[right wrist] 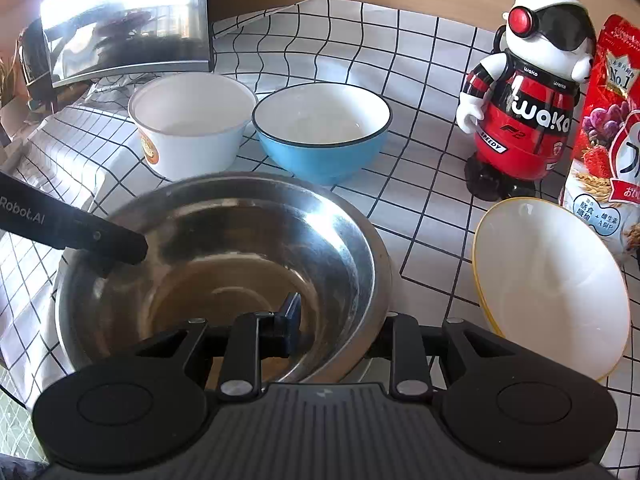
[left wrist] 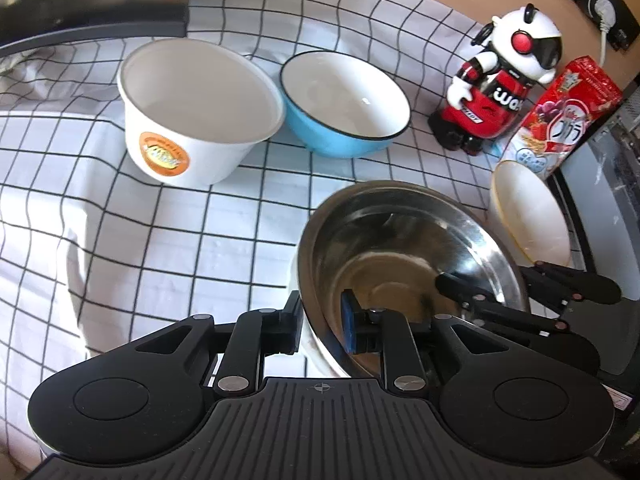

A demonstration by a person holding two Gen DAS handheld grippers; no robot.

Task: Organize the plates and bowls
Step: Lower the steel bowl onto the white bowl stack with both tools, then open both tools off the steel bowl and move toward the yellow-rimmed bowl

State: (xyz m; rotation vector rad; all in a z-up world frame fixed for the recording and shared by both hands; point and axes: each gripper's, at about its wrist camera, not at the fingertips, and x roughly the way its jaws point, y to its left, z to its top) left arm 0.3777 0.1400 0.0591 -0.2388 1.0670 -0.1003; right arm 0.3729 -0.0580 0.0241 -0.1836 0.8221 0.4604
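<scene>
A steel bowl sits in the middle of the checked cloth, with something white showing under its near edge. My left gripper straddles its left rim, one finger outside and the blue pad inside; a gap shows beside the pad, so it is open. My right gripper is shut on the right rim, its outer finger hidden behind the bowl. Behind stand a white bowl with an orange sticker and a blue bowl. To the right a yellow-rimmed white bowl lies tilted.
A red and white toy robot and a red cereal bag stand at the back right. A shiny metal appliance fills the back left. The checked cloth is rumpled at the left.
</scene>
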